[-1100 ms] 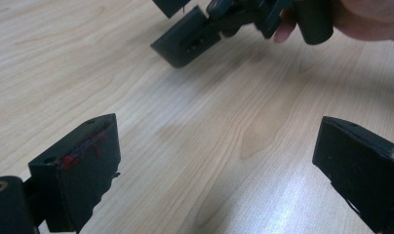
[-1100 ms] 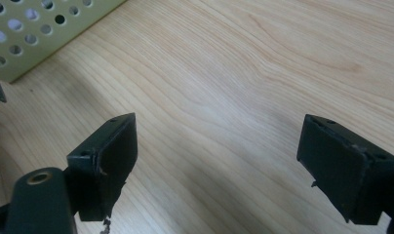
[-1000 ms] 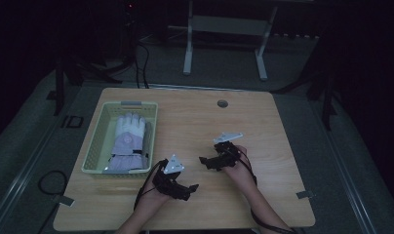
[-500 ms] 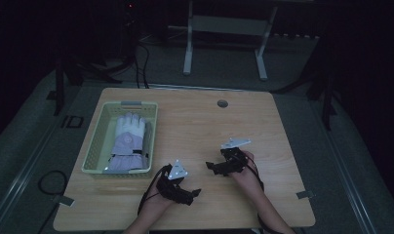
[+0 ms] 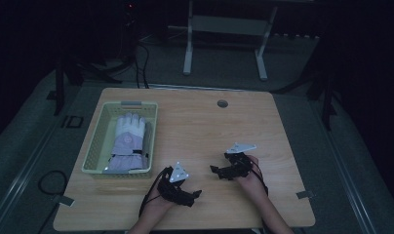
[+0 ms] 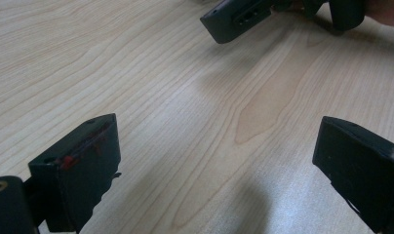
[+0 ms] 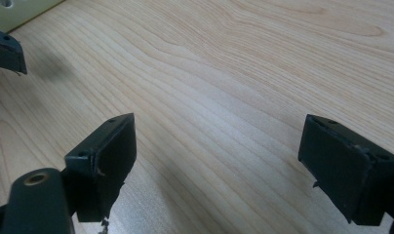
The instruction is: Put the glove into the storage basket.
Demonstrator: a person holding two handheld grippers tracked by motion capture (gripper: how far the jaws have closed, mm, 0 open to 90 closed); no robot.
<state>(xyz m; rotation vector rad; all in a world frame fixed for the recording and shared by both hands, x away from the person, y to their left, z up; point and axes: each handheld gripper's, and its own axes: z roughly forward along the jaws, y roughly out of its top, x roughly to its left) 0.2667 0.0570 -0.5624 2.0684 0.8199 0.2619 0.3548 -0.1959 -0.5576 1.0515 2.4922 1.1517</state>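
Table [image 5: 200, 126], centre of the high view: pale wood, clear grain, smooth, faint sheen. Basket [image 5: 98, 146], left of frame: pale green plastic, perforated walls, matt. Glove [image 5: 128, 141] inside it: soft cloth, white and lilac panels. Left gripper [image 6: 214, 161] and right gripper [image 7: 217, 161]: black plastic jaws, matt, scuffed edges; grey plates flat, dull.
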